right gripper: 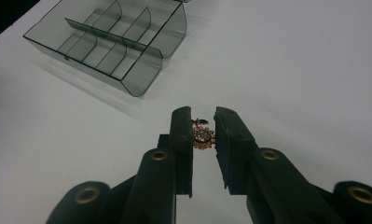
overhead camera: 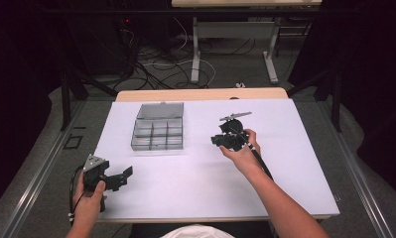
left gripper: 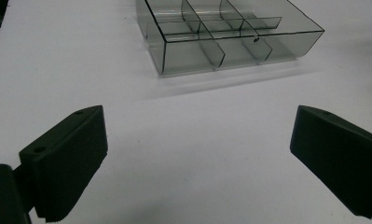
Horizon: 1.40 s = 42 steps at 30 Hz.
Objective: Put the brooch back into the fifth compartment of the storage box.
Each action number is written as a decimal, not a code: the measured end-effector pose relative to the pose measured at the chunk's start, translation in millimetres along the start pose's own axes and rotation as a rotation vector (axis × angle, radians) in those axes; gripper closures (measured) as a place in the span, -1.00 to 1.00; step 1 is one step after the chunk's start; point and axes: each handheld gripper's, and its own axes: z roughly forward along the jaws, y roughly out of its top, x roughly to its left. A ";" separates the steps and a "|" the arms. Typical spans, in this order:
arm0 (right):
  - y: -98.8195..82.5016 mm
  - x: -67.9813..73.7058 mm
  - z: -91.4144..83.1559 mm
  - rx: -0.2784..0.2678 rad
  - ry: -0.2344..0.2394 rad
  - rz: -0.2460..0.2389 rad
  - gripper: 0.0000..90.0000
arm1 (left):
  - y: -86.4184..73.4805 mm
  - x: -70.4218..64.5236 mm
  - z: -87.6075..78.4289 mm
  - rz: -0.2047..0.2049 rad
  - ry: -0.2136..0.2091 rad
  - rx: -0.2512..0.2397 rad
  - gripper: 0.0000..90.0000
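We see a white bench [overhead camera: 195, 173] with a clear grey compartment box [overhead camera: 158, 133] lying toward its far-left part, lid open behind it. In the high view the left hand-held gripper [overhead camera: 117, 177] sits near the bench's corner at about 7 o'clock, held in the person's left hand [overhead camera: 89, 198]. In the left gripper view its jaws are released, spread wide apart over bare white surface, with the box ahead at roughly 12 to 1 o'clock.

The right hand-held gripper [overhead camera: 219, 140] is near the middle of the bench, at about 3 o'clock from the box and apart from it, held in the person's right hand [overhead camera: 242, 153]. In the right gripper view its jaws are nearly together, clenched on a small gold brooch [right gripper: 203, 136] set with pale stones and a dark bit at its top. We cannot tell whether the brooch touches the bench. The box lies at about 10 o'clock from those jaws, its dividers curved and its compartments showing nothing inside.
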 end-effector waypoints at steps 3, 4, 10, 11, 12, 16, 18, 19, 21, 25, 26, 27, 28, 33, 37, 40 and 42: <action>3.1 2.8 3.1 0.004 0.000 -0.008 0.72 | -0.2 0.1 0.2 -0.002 0.000 -0.003 -0.91; 4.2 3.4 4.3 0.004 0.001 -0.014 0.72 | -0.2 0.1 0.1 -0.002 0.001 -0.003 -0.91; 11.9 9.6 11.1 0.007 0.008 -0.026 0.72 | -0.1 0.2 0.0 0.000 -0.002 -0.001 -0.91; 13.2 11.1 11.6 0.015 0.013 -0.016 0.72 | -0.2 0.2 0.0 0.000 -0.002 -0.001 -0.91; 14.3 12.1 12.8 0.015 0.016 -0.020 0.72 | -0.2 0.2 0.1 0.000 -0.002 -0.002 -0.91; 17.6 16.4 18.2 0.016 0.017 -0.034 0.72 | -0.2 0.3 -0.2 -0.001 -0.004 -0.004 -0.91; 18.8 18.7 20.3 0.021 0.022 -0.037 0.72 | 0.4 0.5 -0.6 0.000 -0.005 -0.005 -0.91; 20.2 19.5 21.3 0.021 0.023 -0.039 0.72 | 0.9 1.1 -1.2 0.000 -0.006 -0.007 -0.91; 23.6 21.0 22.6 0.022 0.039 -0.026 0.72 | 0.4 1.7 -0.4 -0.014 -0.008 -0.007 -0.91; 29.4 25.3 32.9 0.040 0.043 -0.035 0.72 | 0.4 3.1 1.9 -0.026 -0.004 -0.004 -0.91; 30.9 26.6 34.9 0.040 0.046 -0.033 0.72 | 0.2 2.6 2.8 -0.026 0.001 -0.007 -0.91; 32.2 28.3 37.1 0.041 0.048 -0.029 0.72 | 0.5 2.2 2.5 -0.021 -0.001 -0.002 -0.91; 35.0 30.7 39.8 0.045 0.045 -0.045 0.72 | 0.6 1.9 2.3 -0.017 -0.005 -0.004 -0.91; 39.7 37.1 44.1 0.044 0.045 -0.067 0.72 | 1.0 2.1 2.8 -0.012 -0.005 -0.004 -0.91; 44.0 44.3 50.0 0.046 0.058 -0.073 0.72 | 1.9 1.9 2.2 -0.007 -0.006 -0.008 -0.91; 47.1 49.1 54.5 0.039 0.064 -0.090 0.72 | 1.7 1.9 2.0 -0.005 -0.006 -0.009 -0.91; 49.4 52.4 56.9 0.040 0.068 -0.099 0.72 | 1.4 1.9 1.8 -0.005 -0.006 -0.006 -0.91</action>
